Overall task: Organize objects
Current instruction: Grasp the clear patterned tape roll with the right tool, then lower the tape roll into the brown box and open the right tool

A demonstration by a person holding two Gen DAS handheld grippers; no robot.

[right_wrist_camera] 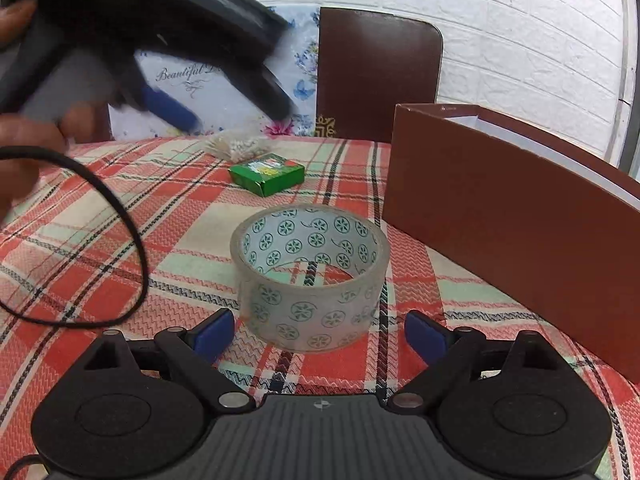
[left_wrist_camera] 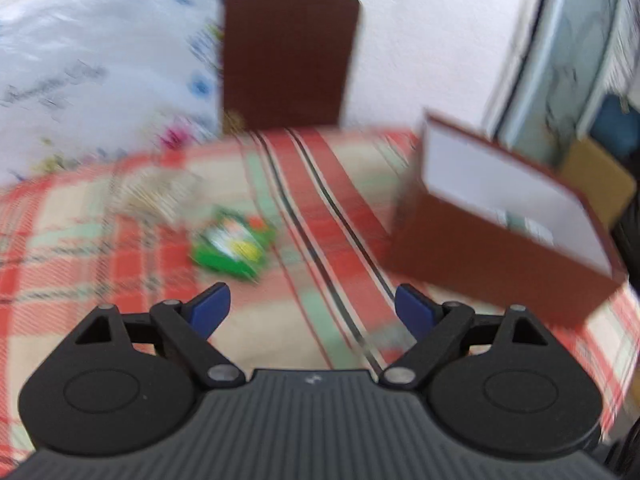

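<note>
A clear tape roll (right_wrist_camera: pixel 310 276) with green flower print stands on the plaid cloth, its near side between the tips of my right gripper (right_wrist_camera: pixel 320 332). The blue pads stand wide and do not touch it. A small green box (right_wrist_camera: pixel 266 174) lies farther back. The open brown box (right_wrist_camera: pixel 520 208) with a white inside stands to the right. My left gripper (left_wrist_camera: pixel 312 306) hangs open and empty above the cloth, the green box (left_wrist_camera: pixel 232 246) ahead-left and the brown box (left_wrist_camera: pixel 500 240) to its right. In the right wrist view it is a blur at the upper left, blue finger (right_wrist_camera: pixel 168 108) showing.
A floral board (right_wrist_camera: pixel 224 80) and a dark brown panel (right_wrist_camera: pixel 376 76) lean on the white wall behind. A small bag of white bits (right_wrist_camera: pixel 240 146) lies by the green box. A black cable (right_wrist_camera: pixel 100 200) loops over the left; a person's hand (right_wrist_camera: pixel 24 140) holds the left gripper.
</note>
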